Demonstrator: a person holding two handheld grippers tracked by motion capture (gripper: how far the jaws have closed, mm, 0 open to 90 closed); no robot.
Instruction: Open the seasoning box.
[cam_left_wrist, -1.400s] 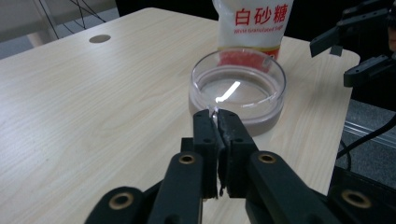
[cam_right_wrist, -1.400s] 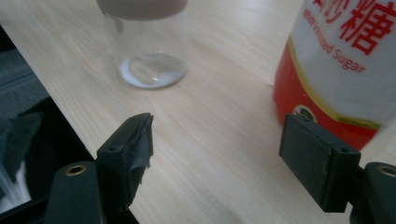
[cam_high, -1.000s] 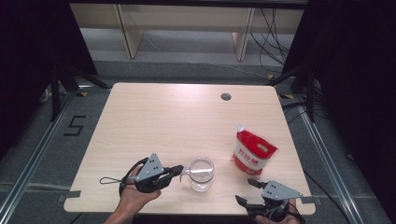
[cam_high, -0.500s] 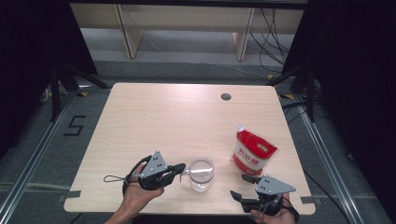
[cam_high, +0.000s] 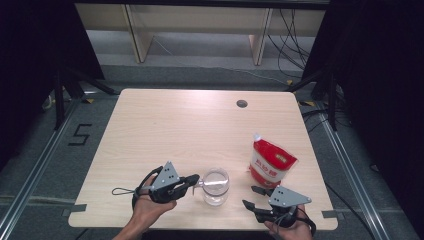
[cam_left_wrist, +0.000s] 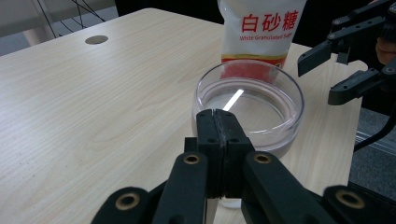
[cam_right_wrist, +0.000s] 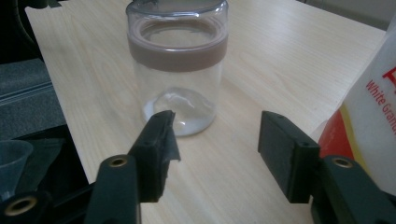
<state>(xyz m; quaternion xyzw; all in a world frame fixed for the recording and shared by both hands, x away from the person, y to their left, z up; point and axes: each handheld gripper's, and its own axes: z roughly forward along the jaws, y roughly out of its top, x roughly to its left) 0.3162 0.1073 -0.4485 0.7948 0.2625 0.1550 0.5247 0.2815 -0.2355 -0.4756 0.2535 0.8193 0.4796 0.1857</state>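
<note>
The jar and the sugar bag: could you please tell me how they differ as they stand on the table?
The jar is clear glass with only a little white at its bottom; the sugar bag is opaque red and white with printed text. The jar is round and squat, the bag taller and leaning. The shut left claw is at the jar's rim; the open right claw is near the bag, apart from it. Both stand on the table.

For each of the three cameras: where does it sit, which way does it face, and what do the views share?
High view: above the near edge, facing forward and down on the table; both hands, left tool and right tool show.
Left gripper view: rides the left tool, jaws shut, facing the glass jar, the sugar bag and the other tool behind.
Right gripper view: rides the right tool, jaws open, facing the jar.
All three share jar and bag.
</note>
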